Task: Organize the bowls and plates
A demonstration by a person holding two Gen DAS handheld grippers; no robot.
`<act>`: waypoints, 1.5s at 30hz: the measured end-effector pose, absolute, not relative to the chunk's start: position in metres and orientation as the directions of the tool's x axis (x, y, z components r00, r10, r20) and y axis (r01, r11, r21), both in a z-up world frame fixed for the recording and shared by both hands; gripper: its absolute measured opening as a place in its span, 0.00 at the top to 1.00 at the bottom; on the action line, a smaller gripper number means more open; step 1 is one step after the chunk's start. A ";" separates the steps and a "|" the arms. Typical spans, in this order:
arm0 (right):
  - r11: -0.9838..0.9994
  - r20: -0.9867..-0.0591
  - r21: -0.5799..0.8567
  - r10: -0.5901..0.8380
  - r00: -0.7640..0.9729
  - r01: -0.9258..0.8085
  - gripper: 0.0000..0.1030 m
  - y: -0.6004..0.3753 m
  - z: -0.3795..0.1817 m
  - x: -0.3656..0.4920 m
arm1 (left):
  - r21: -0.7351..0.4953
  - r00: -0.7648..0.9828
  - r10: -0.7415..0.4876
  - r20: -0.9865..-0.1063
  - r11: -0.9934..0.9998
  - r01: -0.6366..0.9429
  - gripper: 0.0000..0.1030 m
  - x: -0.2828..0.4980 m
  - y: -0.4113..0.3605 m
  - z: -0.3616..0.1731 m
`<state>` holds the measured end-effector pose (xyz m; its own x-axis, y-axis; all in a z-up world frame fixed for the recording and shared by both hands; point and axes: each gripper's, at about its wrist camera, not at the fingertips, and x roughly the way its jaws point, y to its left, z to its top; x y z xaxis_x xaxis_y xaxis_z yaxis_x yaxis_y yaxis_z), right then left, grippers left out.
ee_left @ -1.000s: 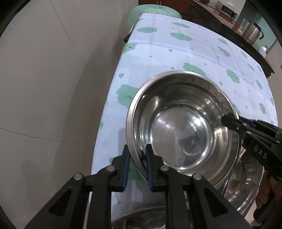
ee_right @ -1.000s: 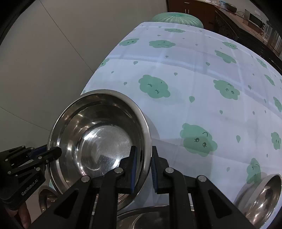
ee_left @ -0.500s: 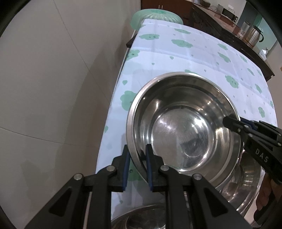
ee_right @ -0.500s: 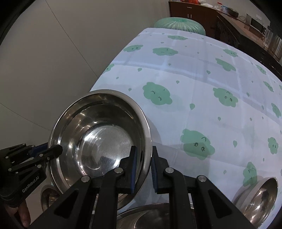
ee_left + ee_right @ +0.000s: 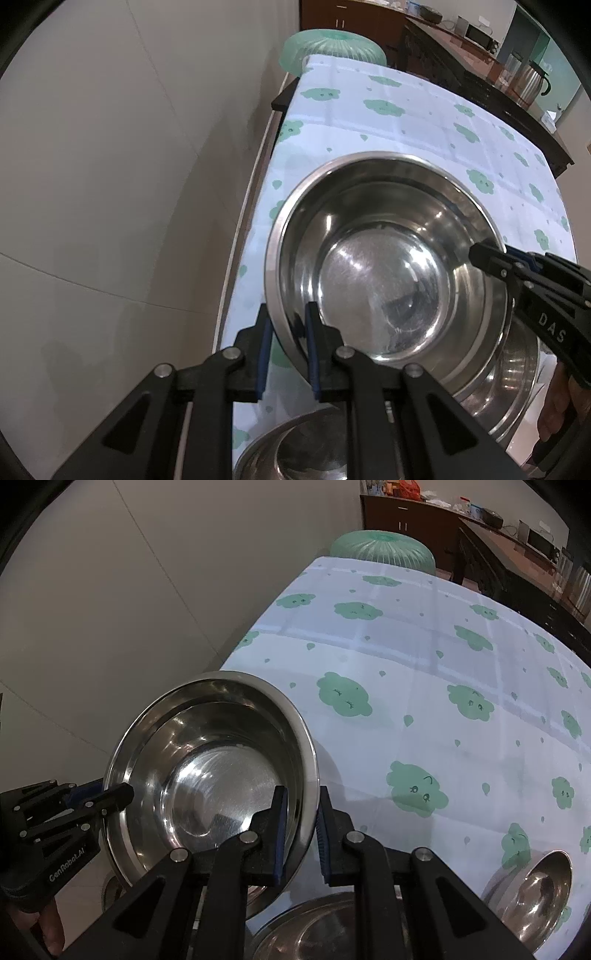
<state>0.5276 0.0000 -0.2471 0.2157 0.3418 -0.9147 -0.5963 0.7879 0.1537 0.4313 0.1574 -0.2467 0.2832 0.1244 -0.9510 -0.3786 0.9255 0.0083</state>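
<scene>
Steel bowl (image 5: 388,273) hangs above the tablecloth (image 5: 424,686), my left gripper (image 5: 286,345) and right gripper (image 5: 300,829) clamped on opposite rims. I should keep both hands level, then lower it centred into another bowl (image 5: 517,384) beneath.

- At the right edge of your left wrist view, the right tongs (image 5: 487,258) carry "DAS" in white letters.
- At lower left of your right wrist view, the left tongs (image 5: 118,794) read "GenRobot.AI".
</scene>
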 end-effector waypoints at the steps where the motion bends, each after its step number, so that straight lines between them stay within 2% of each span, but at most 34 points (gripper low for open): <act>1: 0.787 -0.914 0.154 0.344 0.217 -0.598 0.84 0.001 -0.245 0.526 | 0.007 0.285 0.125 -0.950 0.925 -0.379 0.86 0.429 0.158 -0.245; 23: 0.768 -0.900 0.146 0.364 0.238 -0.623 0.84 0.001 -0.217 0.477 | 0.013 0.327 0.145 -0.934 0.927 -0.375 0.86 0.378 0.155 -0.216; 45: 0.755 -0.905 0.125 0.353 0.239 -0.643 0.84 -0.007 -0.212 0.427 | -0.010 0.342 0.128 -0.931 0.927 -0.375 0.86 0.328 0.145 -0.210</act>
